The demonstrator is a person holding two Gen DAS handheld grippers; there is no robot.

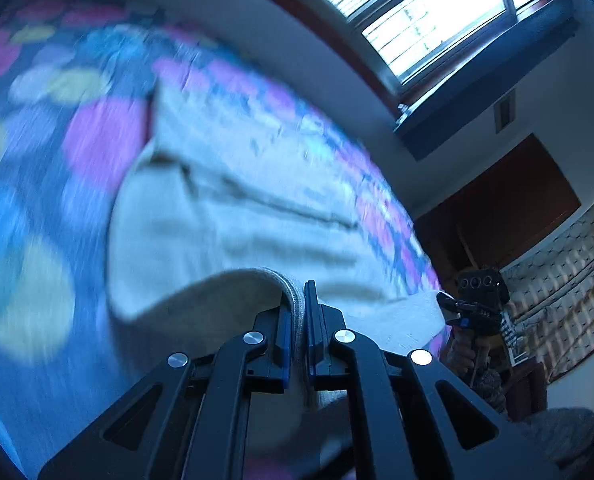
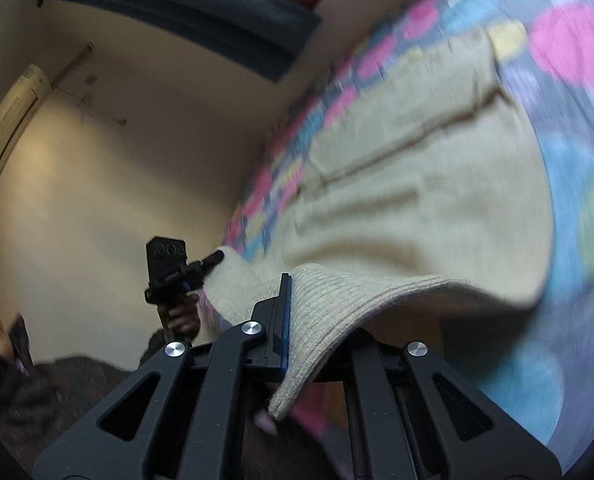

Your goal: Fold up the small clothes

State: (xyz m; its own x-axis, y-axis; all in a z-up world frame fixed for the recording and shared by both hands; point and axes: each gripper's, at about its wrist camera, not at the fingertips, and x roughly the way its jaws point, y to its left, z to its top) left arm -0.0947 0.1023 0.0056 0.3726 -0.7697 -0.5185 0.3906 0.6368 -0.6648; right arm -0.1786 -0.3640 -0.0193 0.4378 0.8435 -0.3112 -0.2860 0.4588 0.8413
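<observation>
Both claws pinch the beige knit garment (image 1: pixel 225 216) — left gripper (image 1: pixel 299 304) and right gripper (image 2: pixel 297 304) clamp its ribbed hem, cloth trailing ahead over the dotted bedspread (image 1: pixel 37 184).

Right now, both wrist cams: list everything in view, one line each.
knit garment: 1, beige, spread on the bedspread, near ribbed hem lifted by both grippers
bedspread: 1, dark with pink, blue and yellow dots, under the garment
window: 1, bright, dark frame, on the wall beyond the bed
air conditioner: 1, white, high on the wall in the right wrist view
patterned hanging: 1, pale, on the wall at right in the left wrist view
left gripper: 1, black with blue pads, shut on the hem
right gripper: 1, black with blue pads, shut on the hem
hand: 1, holding the left gripper's handle
</observation>
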